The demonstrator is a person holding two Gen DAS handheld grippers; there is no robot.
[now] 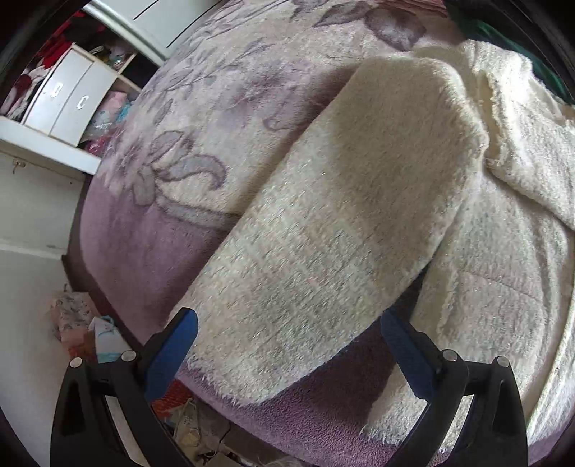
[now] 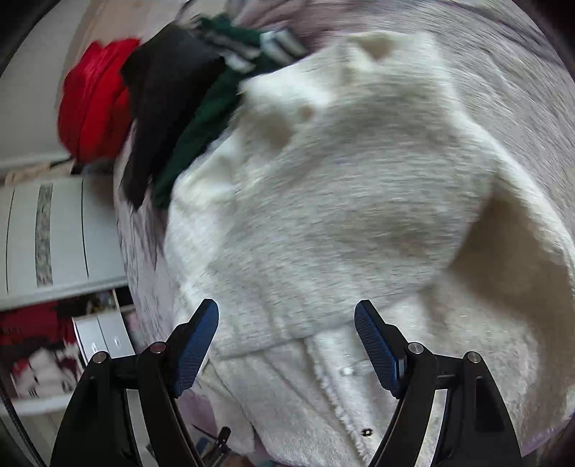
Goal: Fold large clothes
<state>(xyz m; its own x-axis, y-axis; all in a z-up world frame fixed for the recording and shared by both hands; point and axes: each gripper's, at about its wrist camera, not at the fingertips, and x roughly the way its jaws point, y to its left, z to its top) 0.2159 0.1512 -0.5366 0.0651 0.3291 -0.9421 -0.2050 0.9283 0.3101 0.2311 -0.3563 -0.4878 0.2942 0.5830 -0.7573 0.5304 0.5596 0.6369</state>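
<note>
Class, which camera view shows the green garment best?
The right wrist view: the green garment lies there between black and cream clothes, striped edge visible though blurred. The left wrist view catches only a dark green sliver at its top edge.

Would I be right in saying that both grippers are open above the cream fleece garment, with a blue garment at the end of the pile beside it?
Not quite: the garment at the end of the pile is red, as the right wrist view shows. The left gripper and right gripper are indeed open above the cream fleece garment.
</note>
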